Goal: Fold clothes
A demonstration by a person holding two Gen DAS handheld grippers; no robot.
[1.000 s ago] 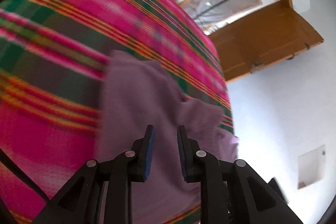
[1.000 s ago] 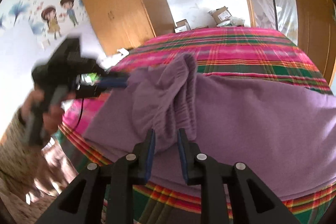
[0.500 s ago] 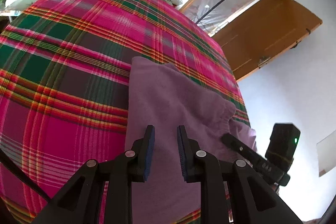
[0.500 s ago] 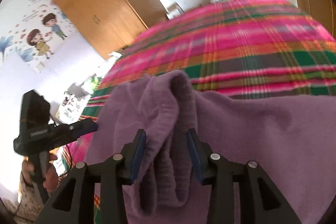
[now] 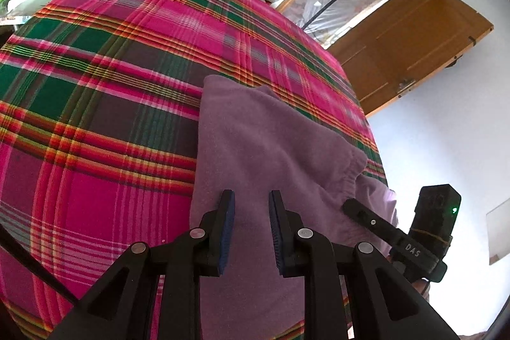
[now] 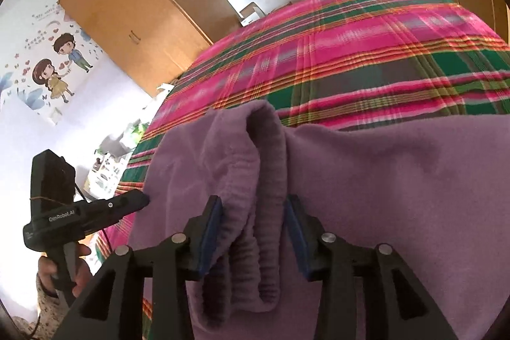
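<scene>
While your right hand-held gripper (image 6: 253, 231) held its fingers close about the bunched waistband a second ago, it now stands spread, the ribbed fold lying loose between the pads and not pinched. The garment (image 5: 255, 155), purple fleece, lies on the plaid bed (image 5: 95, 85) near its front edge, one layer doubled over the body, with the elastic band (image 6: 267, 180) standing up in a ridge. Your left hand-held gripper (image 5: 250, 228) hovers over the cloth with a narrow gap between its fingers and nothing in them; it has swung in from the blurred sweep of a second ago and settled low over the near edge. My reading is that a fold has just been laid and let go. The ridge at the waistband looks unflattened, so the pile is not yet neat; whether more folds are wanted I cannot tell from this.
</scene>
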